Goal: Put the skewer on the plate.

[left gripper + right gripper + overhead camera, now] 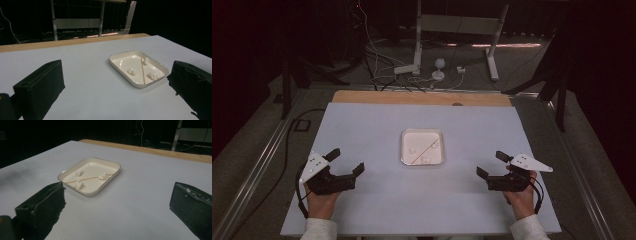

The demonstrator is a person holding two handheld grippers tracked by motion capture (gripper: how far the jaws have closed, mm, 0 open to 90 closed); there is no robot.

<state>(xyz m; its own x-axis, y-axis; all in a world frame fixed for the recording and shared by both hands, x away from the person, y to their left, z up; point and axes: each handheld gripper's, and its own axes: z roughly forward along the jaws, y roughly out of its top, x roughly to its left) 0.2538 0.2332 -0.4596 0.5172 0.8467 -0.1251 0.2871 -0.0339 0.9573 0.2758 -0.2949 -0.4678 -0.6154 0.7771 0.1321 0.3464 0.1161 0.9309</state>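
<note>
A white square tray (pixel 404 137) (pixel 113 60) (pixel 113 173) sits in the middle of the pale table. Inside it lie three small white lumps (pixel 413 149) (pixel 131 71) (pixel 79 184) and a thin wooden stick (pixel 424 150) (pixel 143 72) (pixel 87 179) laid diagonally. My left gripper (pixel 346 161) rests near the front left of the table, open, with nothing between its jaws. My right gripper (pixel 491 164) rests at the front right, also open and empty. Both point toward the tray from a distance.
The pale table top (pixel 362 125) ends in a wooden strip (pixel 422 98) at the far edge. Beyond it stand a metal frame (pixel 452 25) and loose cables (pixel 382 70) on the floor. A black cable (pixel 287 145) runs along the table's left side.
</note>
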